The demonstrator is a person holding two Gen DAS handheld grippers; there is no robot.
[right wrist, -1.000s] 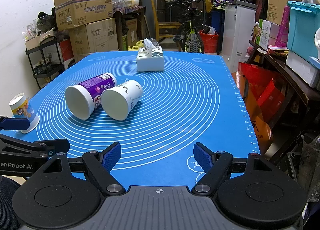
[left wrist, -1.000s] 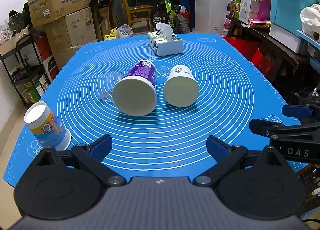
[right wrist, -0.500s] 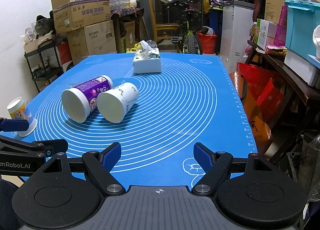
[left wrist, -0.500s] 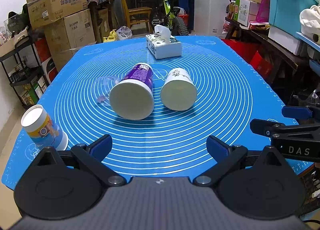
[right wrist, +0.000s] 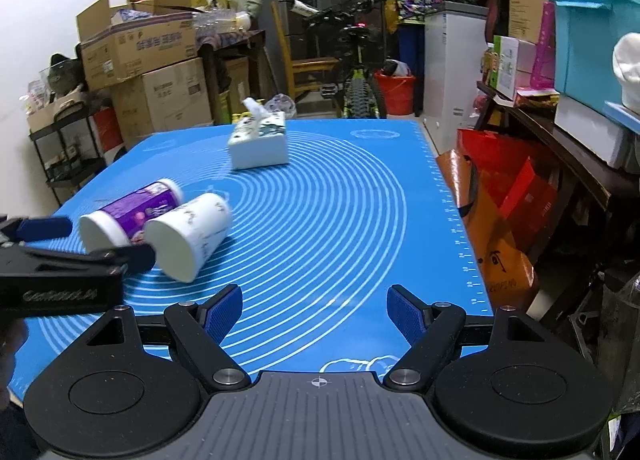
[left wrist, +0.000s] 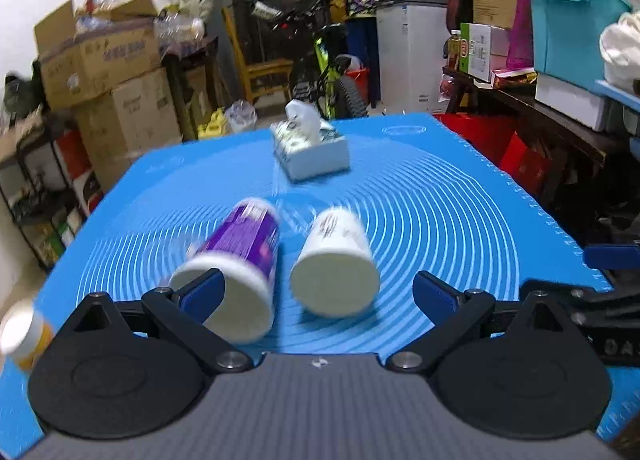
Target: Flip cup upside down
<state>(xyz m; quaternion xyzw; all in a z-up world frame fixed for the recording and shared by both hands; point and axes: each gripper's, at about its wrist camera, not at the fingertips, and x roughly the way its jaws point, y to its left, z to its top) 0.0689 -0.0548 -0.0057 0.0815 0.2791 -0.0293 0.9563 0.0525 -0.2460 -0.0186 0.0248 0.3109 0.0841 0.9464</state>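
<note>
Two cups lie on their sides on the blue mat (left wrist: 440,195), open mouths toward me: a purple-labelled cup (left wrist: 236,268) on the left and a white cup (left wrist: 336,260) on the right. They also show in the right wrist view, purple (right wrist: 132,211) and white (right wrist: 188,236). My left gripper (left wrist: 318,294) is open and empty, close in front of both cups, its left finger overlapping the purple cup's rim. It shows at the left of the right wrist view (right wrist: 80,240). My right gripper (right wrist: 314,312) is open and empty over the mat's near right part.
A white tissue box (left wrist: 310,151) stands farther back on the mat. A yellow-labelled cup (left wrist: 24,336) stands at the mat's near left edge. Stacked cardboard boxes (right wrist: 152,71) lie left, a bicycle (right wrist: 360,79) behind, cluttered shelves and a blue bin (right wrist: 592,43) right.
My left gripper has moved forward and lower toward the two lying cups, which now fill more of its view. The right gripper has shifted slightly forward. The cups have not moved.
</note>
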